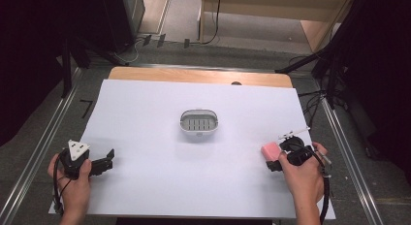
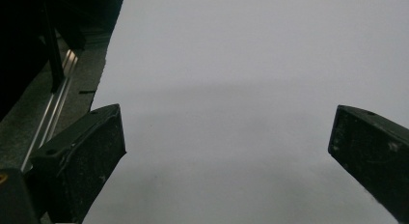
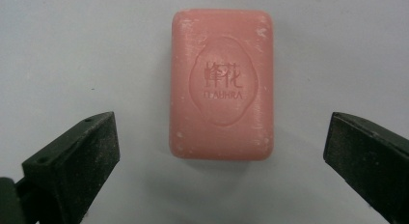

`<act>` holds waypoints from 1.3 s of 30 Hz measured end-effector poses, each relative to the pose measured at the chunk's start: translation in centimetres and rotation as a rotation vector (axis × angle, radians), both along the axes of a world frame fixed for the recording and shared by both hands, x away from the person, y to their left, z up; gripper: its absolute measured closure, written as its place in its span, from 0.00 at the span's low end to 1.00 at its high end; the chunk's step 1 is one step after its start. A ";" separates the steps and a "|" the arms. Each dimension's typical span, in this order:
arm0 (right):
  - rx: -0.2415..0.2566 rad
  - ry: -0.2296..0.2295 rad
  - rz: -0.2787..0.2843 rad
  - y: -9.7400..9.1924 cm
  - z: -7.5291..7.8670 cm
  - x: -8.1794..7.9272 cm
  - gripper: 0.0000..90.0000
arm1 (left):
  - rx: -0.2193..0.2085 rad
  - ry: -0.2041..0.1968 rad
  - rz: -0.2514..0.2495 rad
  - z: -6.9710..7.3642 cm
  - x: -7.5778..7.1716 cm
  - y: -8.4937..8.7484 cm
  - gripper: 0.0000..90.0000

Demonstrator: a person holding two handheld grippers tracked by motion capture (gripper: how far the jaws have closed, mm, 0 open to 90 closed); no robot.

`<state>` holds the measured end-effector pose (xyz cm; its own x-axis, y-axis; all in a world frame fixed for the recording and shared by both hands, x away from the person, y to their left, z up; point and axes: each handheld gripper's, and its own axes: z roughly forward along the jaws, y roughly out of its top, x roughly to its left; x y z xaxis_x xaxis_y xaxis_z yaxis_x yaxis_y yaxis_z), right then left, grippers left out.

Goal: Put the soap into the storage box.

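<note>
Soap bar [image 3: 222,84] lies flat just ahead of right tongs [image 3: 222,151], jaws spread wide, not touching; left tongs [image 2: 226,147] spread too.

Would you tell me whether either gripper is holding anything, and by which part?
Nothing is held. The right gripper is open, short of the soap; the left gripper is open over bare paper.

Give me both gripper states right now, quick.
Left gripper: open, holding nothing.
Right gripper: open, lined up on the pink soap bar, not gripping it.
</note>
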<state>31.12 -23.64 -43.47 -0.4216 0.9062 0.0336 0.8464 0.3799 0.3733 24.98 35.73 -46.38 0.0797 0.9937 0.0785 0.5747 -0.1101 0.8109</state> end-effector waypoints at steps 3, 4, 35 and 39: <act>0.003 0.011 -0.005 0.1 -0.3 0.2 0.00 | -0.003 0.000 0.000 0.0 0.0 0.0 0.00; -0.001 0.013 -0.002 0.2 -0.4 0.3 0.00 | -0.005 0.000 -0.001 0.0 0.0 0.0 0.00; -0.004 0.077 -0.062 1.4 -1.7 3.1 0.41 | -0.002 0.011 -0.004 0.0 0.1 0.1 0.00; 0.006 0.084 -0.058 1.3 -1.7 3.1 0.42 | -0.001 0.011 -0.004 0.0 0.1 0.1 0.00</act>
